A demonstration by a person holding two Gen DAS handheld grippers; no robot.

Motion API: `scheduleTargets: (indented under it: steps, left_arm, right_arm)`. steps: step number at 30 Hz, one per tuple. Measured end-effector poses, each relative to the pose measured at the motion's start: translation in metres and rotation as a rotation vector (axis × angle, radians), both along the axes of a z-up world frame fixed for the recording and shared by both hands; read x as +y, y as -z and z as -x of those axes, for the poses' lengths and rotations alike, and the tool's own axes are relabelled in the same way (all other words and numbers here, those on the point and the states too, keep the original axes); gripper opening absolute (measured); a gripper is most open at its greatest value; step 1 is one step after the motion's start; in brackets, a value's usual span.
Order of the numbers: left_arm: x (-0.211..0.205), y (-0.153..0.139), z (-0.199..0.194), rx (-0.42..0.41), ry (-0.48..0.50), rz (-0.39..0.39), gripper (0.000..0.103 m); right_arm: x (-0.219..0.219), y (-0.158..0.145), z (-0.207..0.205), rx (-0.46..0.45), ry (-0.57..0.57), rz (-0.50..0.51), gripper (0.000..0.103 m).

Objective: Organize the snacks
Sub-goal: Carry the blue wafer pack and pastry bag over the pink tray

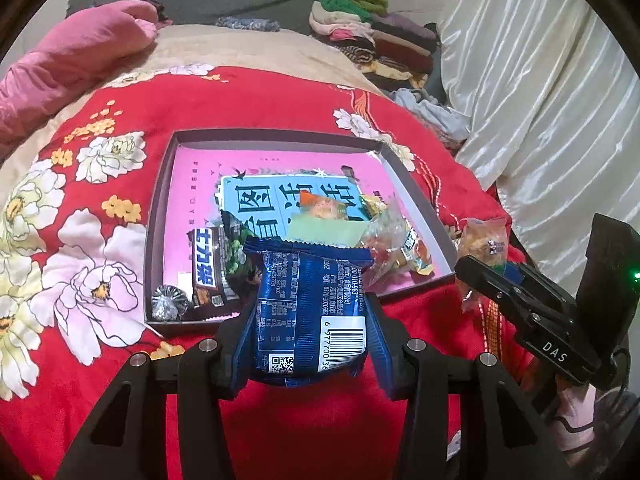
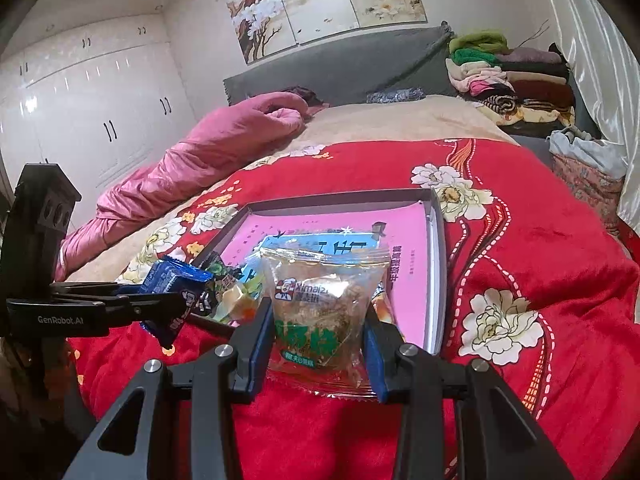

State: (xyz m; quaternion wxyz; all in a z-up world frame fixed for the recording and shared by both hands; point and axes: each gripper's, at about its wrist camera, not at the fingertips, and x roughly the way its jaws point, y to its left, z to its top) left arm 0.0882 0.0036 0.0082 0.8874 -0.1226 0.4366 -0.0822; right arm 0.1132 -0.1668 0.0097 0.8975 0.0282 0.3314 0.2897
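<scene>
The left claw point(image 1: 308, 320) grips a blue snack packet point(image 1: 310, 300); the right claw point(image 2: 320, 344) grips a clear cake packet point(image 2: 324, 312). The tray point(image 1: 160, 216) lies directly ahead of both, the left claw nearer.

A red blanket point(image 1: 248, 104) with big white flowers covers the near part of the bed, with a beige sheet point(image 2: 400, 120) showing beyond it. A rumpled pink quilt point(image 2: 208, 152) lies along the far left side, reaching toward the grey headboard point(image 2: 340, 68). A pile of folded clothes point(image 2: 516, 80) sits at the head of the bed by the shiny cream curtain point(image 1: 540, 92). White wardrobes point(image 2: 92, 104) line the wall, and a flower painting point(image 2: 320, 4) hangs above the headboard.
</scene>
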Motion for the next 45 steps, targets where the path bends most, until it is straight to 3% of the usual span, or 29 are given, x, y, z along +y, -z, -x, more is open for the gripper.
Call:
scheduleTargets:
  steps: [45]
  left_arm:
    - [0.008,0.0,-0.041,-0.04,-0.08,0.02,0.05]
  right_arm:
    - [-0.016,-0.007,-0.039,-0.035,0.084,-0.022,0.041]
